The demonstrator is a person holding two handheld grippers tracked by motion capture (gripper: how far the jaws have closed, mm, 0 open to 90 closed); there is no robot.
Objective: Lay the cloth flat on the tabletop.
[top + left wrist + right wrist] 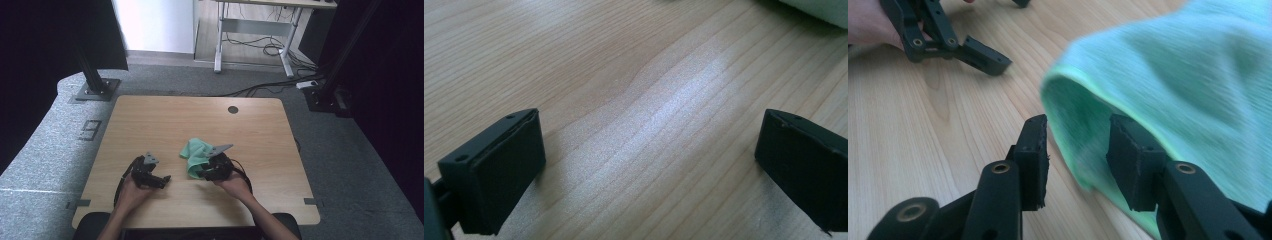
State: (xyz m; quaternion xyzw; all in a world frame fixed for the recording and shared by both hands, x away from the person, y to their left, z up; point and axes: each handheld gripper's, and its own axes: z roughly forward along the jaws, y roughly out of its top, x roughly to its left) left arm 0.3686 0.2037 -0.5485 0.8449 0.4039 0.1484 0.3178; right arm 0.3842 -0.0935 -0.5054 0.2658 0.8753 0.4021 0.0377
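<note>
Green cloth (pixel 195 154) bunched on wooden table (pixel 165 120), right of centre, toward the near edge; same cloth (pixel 1173 95) blurred in right gripper view, a folded edge lying between and beyond the jaws

Right gripper (pixel 204 173) at the cloth's near side, held from below by right hand (pixel 234 184); in right gripper view (pixel 1075 155) jaws part-way apart, cloth edge in the gap, pads not seen pressing on it; no grip confirmed

Left gripper (pixel 159 181) resting low on the table, left of the cloth and apart from it, in left hand (pixel 131 194); in left gripper view (pixel 649 165) jaws wide apart, bare wood between them, nothing held. Pale corner of cloth (pixel 824 10) at top right of that view, well beyond the jaws

Left gripper (pixel 955 42) also visible at upper left of right gripper view, near the cloth, not touching it

Surroundings: round cable hole (pixel 233 109) at the table's far edge, well clear of the work. Black posts on base plates (pixel 95 90) beyond the far left corner and at far right. Desk frame (pixel 252 37) with loose cables on the floor behind. Grey carpet (pixel 50 150) around the table, marked with a "9" at left

Obstructions: nothing lying between either gripper and the cloth; table otherwise bare around the work area
</note>
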